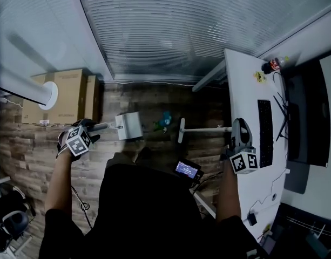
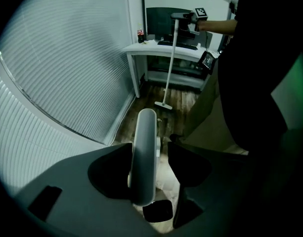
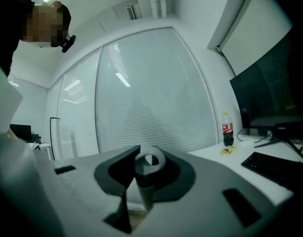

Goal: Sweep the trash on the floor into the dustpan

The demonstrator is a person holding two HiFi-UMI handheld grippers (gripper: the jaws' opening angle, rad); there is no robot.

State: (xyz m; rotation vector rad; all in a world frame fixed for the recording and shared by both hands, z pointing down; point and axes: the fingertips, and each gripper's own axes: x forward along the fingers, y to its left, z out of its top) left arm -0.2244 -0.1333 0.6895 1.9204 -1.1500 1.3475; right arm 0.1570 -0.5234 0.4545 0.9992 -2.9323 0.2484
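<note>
A brown wood-plank floor meets white blinds at 12 o'clock and a white desk at 3. The left gripper gapes around the handle of the white plastic dustpan. The right gripper clamps the white long-handled broom. Teal trash lies between them.

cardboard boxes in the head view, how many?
2. A large cardboard box stands at the head view's left, below the blinds; a narrower box stands right beside it, on its right. Others may be hidden.

I see my left gripper at the white dustpan over the floor, and my right gripper on the broom beside the table's left edge. Teal trash lies between dustpan and broom head.
</note>
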